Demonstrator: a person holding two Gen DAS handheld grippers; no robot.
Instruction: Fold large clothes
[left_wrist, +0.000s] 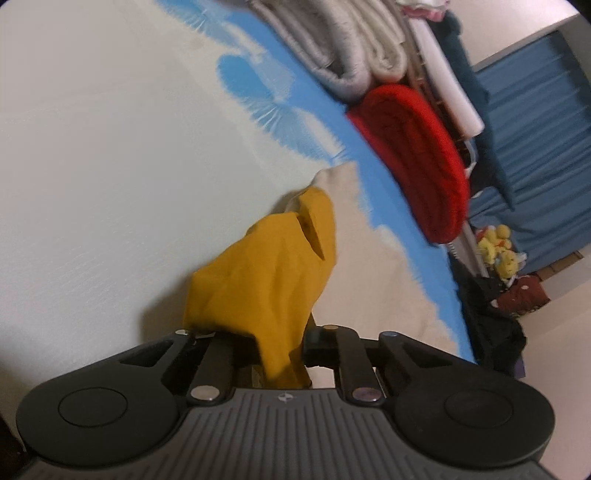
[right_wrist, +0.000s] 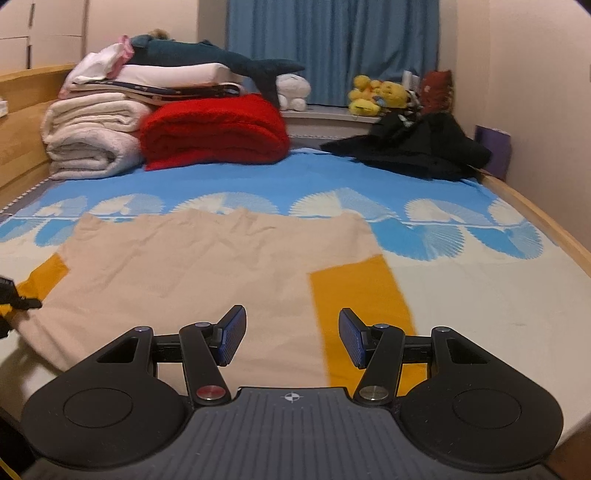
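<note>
A large beige shirt (right_wrist: 207, 266) with mustard-yellow sleeves lies spread flat on the bed. Its right yellow sleeve (right_wrist: 358, 299) lies flat just ahead of my right gripper (right_wrist: 291, 336), which is open and empty above the shirt's near edge. My left gripper (left_wrist: 280, 350) is shut on the left yellow sleeve (left_wrist: 273, 273) and holds it bunched and lifted off the bed; its fingertips are hidden by the cloth. The left gripper also shows at the left edge of the right wrist view (right_wrist: 11, 295). The beige body (left_wrist: 351, 229) shows beyond the lifted sleeve.
The bed cover (right_wrist: 332, 177) is blue and white. A folded red blanket (right_wrist: 218, 129), rolled white blankets (right_wrist: 92, 140) and a shark plush (right_wrist: 207, 55) are stacked at the back left. Dark clothes (right_wrist: 417, 147) lie at the back right, yellow plush toys (right_wrist: 376, 94) by the curtain.
</note>
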